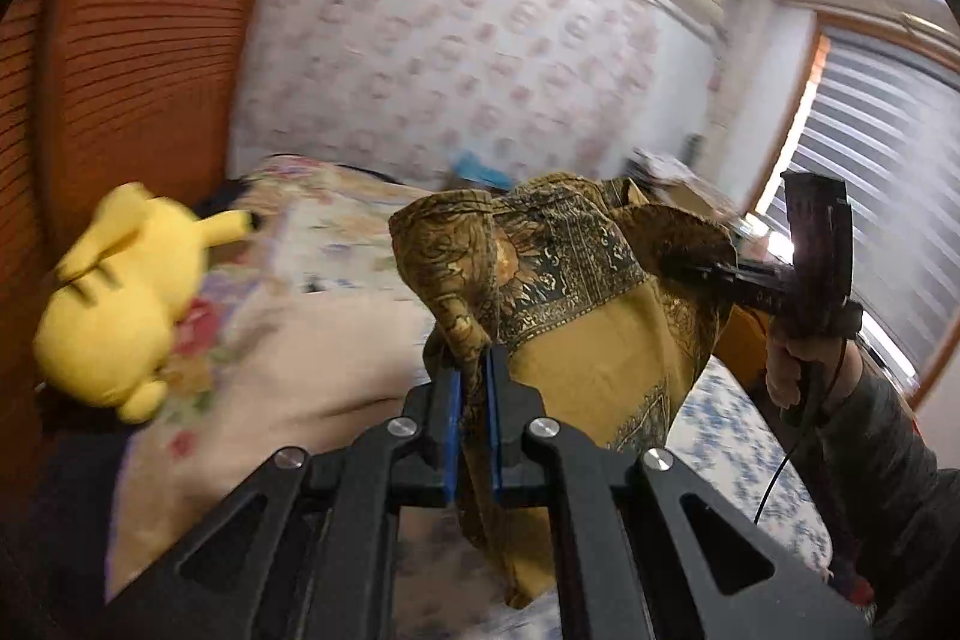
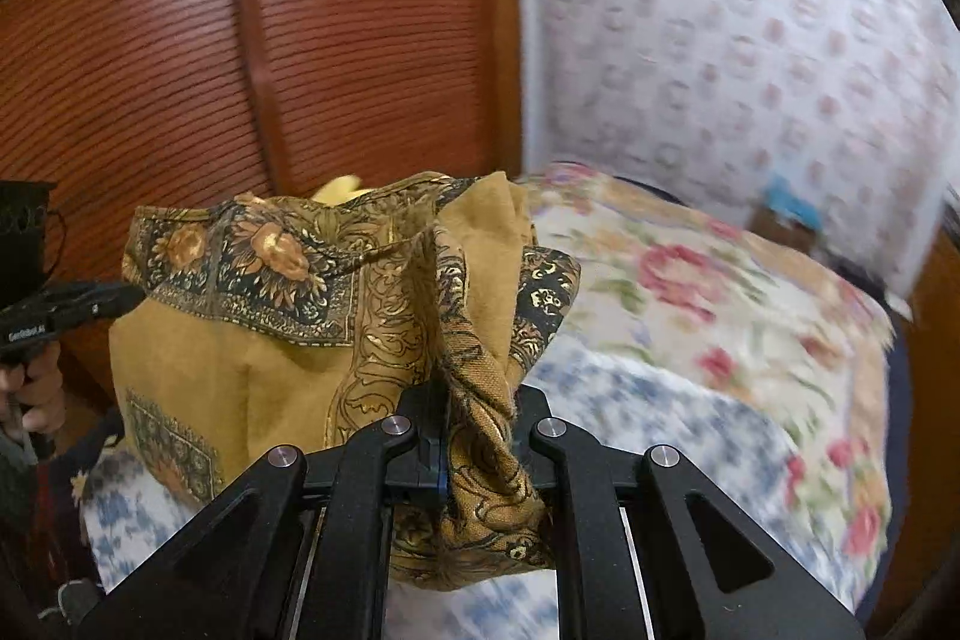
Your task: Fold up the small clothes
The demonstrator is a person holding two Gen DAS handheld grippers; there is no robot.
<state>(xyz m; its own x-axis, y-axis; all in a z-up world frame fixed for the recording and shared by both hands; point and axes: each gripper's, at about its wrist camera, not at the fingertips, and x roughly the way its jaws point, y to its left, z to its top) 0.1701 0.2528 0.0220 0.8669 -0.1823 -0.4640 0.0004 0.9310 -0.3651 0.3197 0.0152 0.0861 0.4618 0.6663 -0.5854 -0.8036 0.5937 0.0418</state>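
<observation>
A mustard-yellow cloth [image 1: 594, 316] with a dark floral border hangs in the air above the bed, bunched between both grippers. My left gripper [image 1: 474, 370] is shut on one edge of the cloth, blue pads pinching the fabric. My right gripper [image 2: 474, 394] is shut on another bunched edge of the same cloth [image 2: 288, 316]. In the left wrist view the right gripper [image 1: 672, 268] grips the cloth's far right side. In the right wrist view the left gripper [image 2: 129, 298] holds its left side.
A bed with a floral quilt [image 2: 690, 292] and a blue-patterned sheet [image 1: 732, 436] lies below. A yellow plush toy [image 1: 120, 292] lies at the bed's left. A red-brown wardrobe [image 2: 180, 40] stands behind. A window with blinds [image 1: 888, 172] is at the right.
</observation>
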